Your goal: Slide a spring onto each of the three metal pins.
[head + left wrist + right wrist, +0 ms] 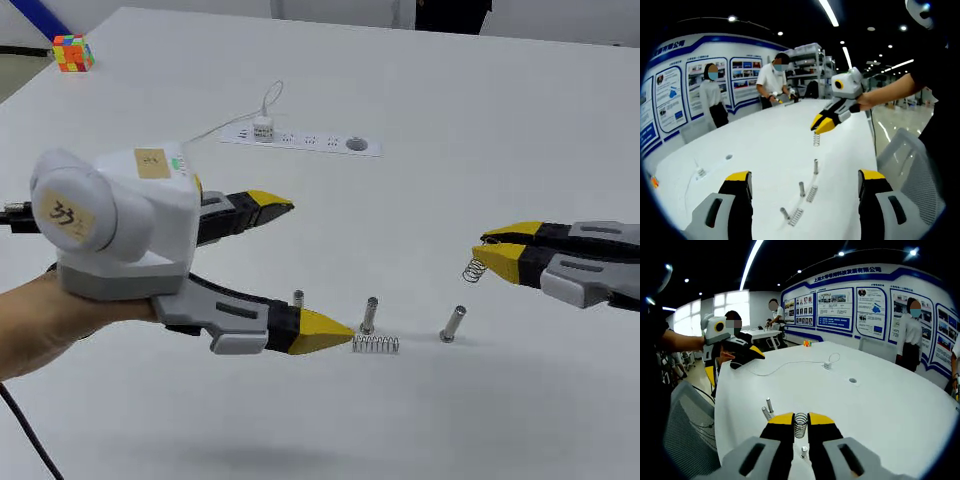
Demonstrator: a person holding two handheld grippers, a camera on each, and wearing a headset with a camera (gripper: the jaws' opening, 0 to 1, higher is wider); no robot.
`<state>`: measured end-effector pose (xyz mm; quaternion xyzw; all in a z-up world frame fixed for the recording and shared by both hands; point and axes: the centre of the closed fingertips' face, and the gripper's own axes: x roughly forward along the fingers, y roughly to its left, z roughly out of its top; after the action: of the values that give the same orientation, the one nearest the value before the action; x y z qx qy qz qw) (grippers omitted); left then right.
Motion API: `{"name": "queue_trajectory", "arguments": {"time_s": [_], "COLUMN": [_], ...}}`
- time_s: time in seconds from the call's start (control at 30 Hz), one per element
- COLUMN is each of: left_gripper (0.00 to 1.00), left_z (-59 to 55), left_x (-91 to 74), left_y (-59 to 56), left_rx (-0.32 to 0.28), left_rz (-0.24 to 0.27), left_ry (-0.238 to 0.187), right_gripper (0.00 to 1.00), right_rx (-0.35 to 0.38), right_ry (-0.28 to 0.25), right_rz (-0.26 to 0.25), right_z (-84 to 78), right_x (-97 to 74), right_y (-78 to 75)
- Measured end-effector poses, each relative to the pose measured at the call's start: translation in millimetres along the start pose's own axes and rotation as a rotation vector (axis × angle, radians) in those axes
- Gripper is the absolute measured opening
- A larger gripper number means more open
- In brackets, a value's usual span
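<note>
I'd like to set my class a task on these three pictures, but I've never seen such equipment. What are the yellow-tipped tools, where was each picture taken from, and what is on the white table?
There is no robot: a person holds a two-jaw gripper in each hand. The head view comes from a headset camera looking down; the two round views come from a camera riding on each gripper. The left gripper is open and holds nothing. The right gripper pinches a small spring. On the white table stand three bare metal pins, with two loose springs lying beside them. Farther back lie a power strip and a colour cube.
</note>
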<state>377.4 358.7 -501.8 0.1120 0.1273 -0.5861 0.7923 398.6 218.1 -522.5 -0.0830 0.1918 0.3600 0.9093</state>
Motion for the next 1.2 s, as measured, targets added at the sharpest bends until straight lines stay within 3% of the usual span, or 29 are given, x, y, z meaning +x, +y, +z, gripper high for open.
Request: {"name": "queue_trajectory", "arguments": {"time_s": [0.13,0.33,0.93,1.2], "left_gripper": [0.93,0.98,1.00,1.00], "left_z": [-8.8,-18.3,-41.2,-42.1], "left_x": [-3.6,-8.8,-19.8,-21.7], "left_y": [6.8,14.0,23.7,24.7], "left_rx": [-0.001,-0.030,-0.082,-0.101], "left_rz": [0.020,0.051,0.103,0.117], "left_ry": [0.030,0.042,0.081,0.073], "right_gripper": [0.10,0.10,0.10,0.10], "right_rx": [0.010,0.009,0.027,0.032], "right_ry": [0.020,0.042,0.062,0.078], "right_rz": [-0.014,-0.033,-0.012,-0.005], "right_z": [-11.9,-26.7,-43.2,-49.7], "right_x": [2.3,6.8,18.4,21.4], "right_y": [-5.6,-12.3,-9.5,-9.2]}}
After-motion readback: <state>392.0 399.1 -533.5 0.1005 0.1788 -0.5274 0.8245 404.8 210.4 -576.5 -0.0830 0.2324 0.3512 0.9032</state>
